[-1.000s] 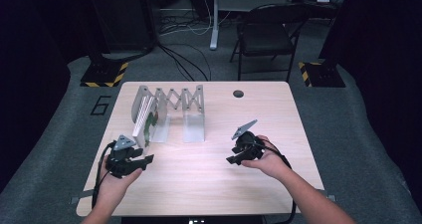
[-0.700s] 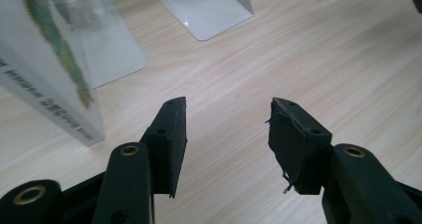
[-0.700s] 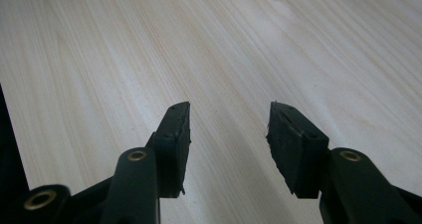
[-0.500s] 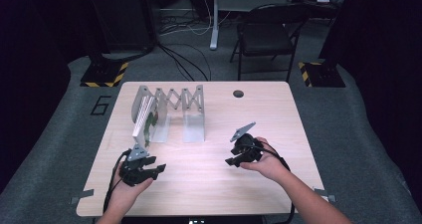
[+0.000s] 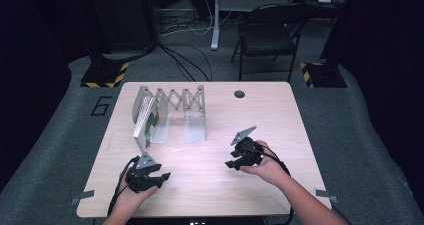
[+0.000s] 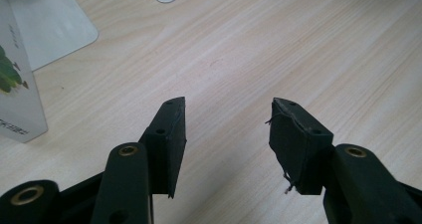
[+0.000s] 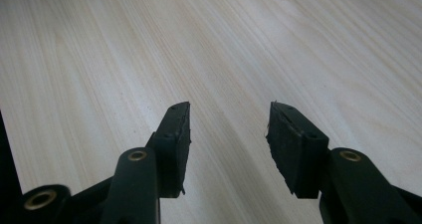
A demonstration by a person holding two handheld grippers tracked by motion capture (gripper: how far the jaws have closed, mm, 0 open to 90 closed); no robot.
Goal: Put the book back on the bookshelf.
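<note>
A grey metal accordion rack (image 5: 177,102) stands on the far left part of the wooden table (image 5: 280,115). A white booklet with a green picture (image 5: 145,122) leans upright in the rack's left slot; its cover (image 6: 12,84) is at the left edge of the left gripper view. My left gripper (image 5: 164,176) sits low near the front left edge, below the booklet. It is open with bare wood between the jaws (image 6: 226,107). My right gripper (image 5: 231,164) rests right of centre, pointing left. It is also open and holds nothing (image 7: 229,109).
Flat metal base plates (image 6: 50,25) of the rack lie on the wood ahead of the left gripper. A dark round grommet hole (image 5: 239,93) sits at the table's far edge. A folding chair (image 5: 270,32) and floor cables stand beyond the table.
My left gripper has moved down toward the table and toward the front edge, drifting a little right. The right gripper has stayed where it was.
</note>
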